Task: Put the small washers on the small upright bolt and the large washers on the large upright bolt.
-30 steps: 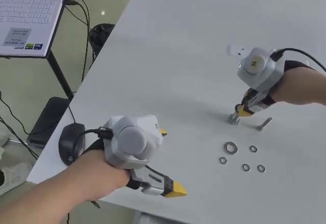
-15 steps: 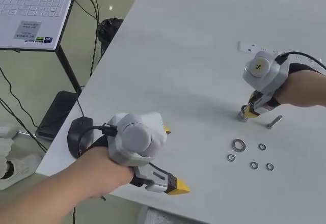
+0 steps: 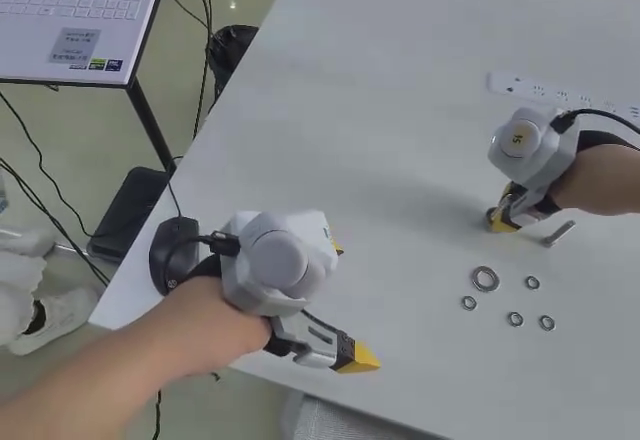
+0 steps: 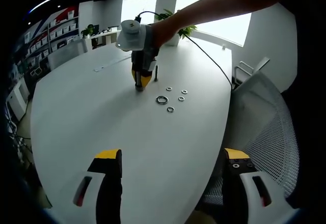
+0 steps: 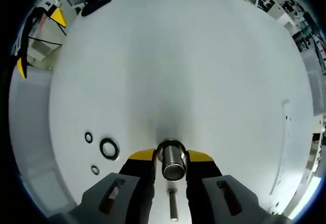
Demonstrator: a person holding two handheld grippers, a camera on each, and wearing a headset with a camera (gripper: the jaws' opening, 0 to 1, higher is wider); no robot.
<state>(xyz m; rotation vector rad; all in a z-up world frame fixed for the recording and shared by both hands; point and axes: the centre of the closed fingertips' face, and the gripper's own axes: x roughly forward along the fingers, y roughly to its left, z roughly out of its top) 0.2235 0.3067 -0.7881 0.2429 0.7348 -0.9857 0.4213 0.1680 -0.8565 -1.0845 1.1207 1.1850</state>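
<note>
Right gripper (image 3: 503, 222) sits at the right of the table (image 3: 380, 110), tips down on the surface; what it clamps is hidden behind the jaws from this angle; small bolt (image 3: 558, 232) lies flat just right of it; large washer (image 3: 486, 279) and four small washers (image 3: 532, 282) lie loose nearer the person, apart from the bolts; left gripper (image 3: 345, 308) hangs at the near-left table edge, yellow tips spread.

Left gripper view: left gripper (image 4: 170, 158) jaws wide apart, nothing between them; right gripper (image 4: 139, 83) far across the table, tips at the surface; large washer (image 4: 162, 100) and small washers (image 4: 170, 109) on its near side.

Right gripper view: right gripper (image 5: 172, 158) pads pressed on both sides of the large bolt (image 5: 173, 164); small bolt (image 5: 173, 206) shows below it between the jaw bodies; large washer (image 5: 109, 148) to the left, small washers (image 5: 88, 137) beside it.
</note>
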